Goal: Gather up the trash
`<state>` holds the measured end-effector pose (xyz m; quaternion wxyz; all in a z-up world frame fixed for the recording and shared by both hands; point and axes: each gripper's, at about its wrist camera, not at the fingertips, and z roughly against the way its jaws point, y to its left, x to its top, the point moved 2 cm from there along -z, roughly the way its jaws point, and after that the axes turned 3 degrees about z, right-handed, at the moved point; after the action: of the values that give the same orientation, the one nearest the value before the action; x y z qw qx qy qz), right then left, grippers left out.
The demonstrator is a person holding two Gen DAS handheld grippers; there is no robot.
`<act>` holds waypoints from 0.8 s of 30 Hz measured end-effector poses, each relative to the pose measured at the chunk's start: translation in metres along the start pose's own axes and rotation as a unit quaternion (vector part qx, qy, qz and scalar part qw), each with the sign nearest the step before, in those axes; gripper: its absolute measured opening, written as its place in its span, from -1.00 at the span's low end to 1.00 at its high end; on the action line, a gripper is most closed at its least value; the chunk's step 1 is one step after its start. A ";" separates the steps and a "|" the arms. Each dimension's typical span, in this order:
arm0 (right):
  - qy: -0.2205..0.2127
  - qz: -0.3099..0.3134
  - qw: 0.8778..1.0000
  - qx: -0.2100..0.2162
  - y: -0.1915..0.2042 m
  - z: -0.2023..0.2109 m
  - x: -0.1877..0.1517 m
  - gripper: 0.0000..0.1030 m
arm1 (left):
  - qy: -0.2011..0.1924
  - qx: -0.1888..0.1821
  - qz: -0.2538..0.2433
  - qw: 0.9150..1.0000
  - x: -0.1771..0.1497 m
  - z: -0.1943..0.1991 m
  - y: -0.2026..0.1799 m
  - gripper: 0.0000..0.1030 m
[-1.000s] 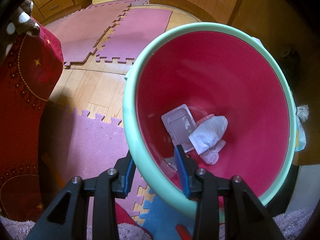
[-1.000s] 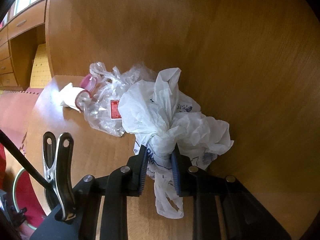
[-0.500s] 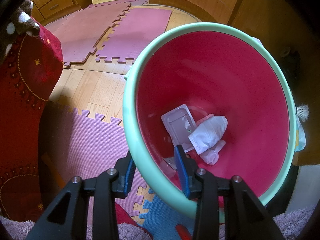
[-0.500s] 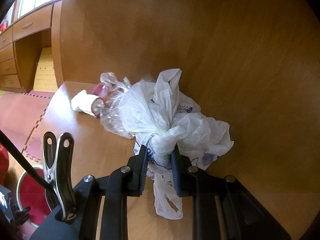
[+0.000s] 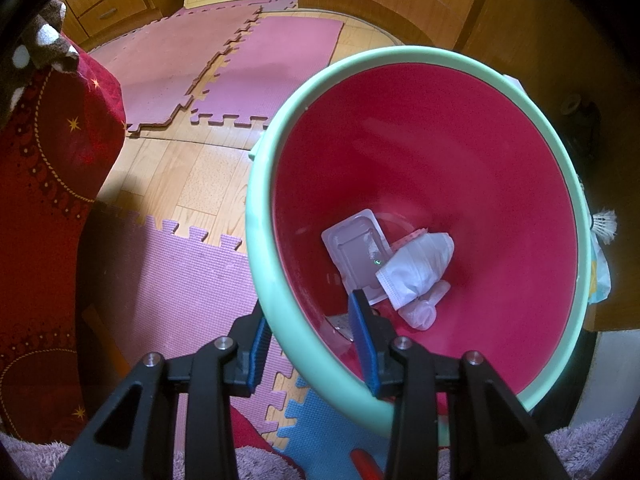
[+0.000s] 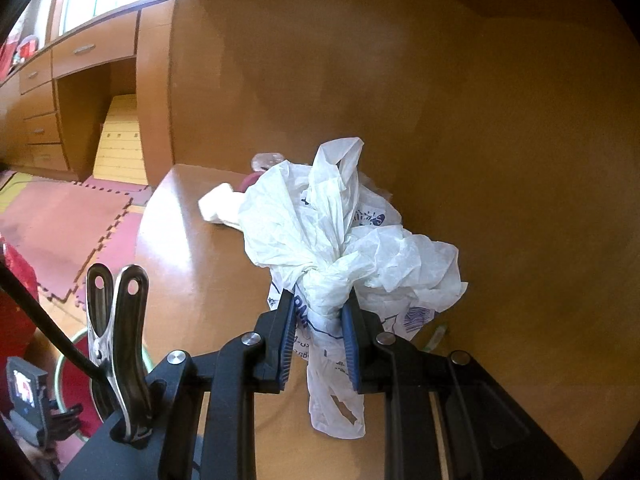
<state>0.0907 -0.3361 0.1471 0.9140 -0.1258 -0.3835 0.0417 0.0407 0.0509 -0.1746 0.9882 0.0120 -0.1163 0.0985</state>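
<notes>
My left gripper [image 5: 308, 312] is shut on the near rim of a tilted bin [image 5: 256, 240], mint green outside and red inside. At its bottom lie a white plastic tray [image 5: 352, 248], a crumpled white mask [image 5: 416, 272] and a small clear scrap [image 5: 424, 308]. My right gripper [image 6: 320, 300] is shut on the bunched neck of a white plastic bag [image 6: 320, 216] with blue print, lifted over a wooden tabletop [image 6: 180, 260]. Behind the bag lie a white wad [image 6: 216, 204] and clear plastic [image 6: 268, 158], mostly hidden.
Pink and purple foam mats [image 5: 160, 272] cover part of the wood floor. A red patterned cloth [image 5: 48, 160] hangs at the left. Wooden drawers [image 6: 40, 128] stand beyond. A metal clip [image 6: 116, 320] sticks up from my right gripper. A shuttlecock [image 5: 604, 222] lies right of the bin.
My right gripper has risen and drawn back with the white bag, which now covers most of the clear plastic behind it. The left gripper and bin have not moved.
</notes>
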 end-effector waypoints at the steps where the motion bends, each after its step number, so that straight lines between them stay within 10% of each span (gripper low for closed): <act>1: -0.001 0.002 1.000 0.004 0.003 0.002 0.000 -0.57 | 0.000 0.000 0.000 1.000 0.000 0.000 -0.001 -0.23; 24: -0.014 0.054 0.995 0.086 0.081 0.028 -0.011 -0.57 | 0.000 0.000 0.000 1.000 0.000 0.000 -0.001 -0.23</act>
<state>0.0646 -0.2546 0.1373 0.9125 -0.0669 -0.3836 0.1258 0.0407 0.0498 -0.1748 0.9883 0.0122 -0.1160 0.0988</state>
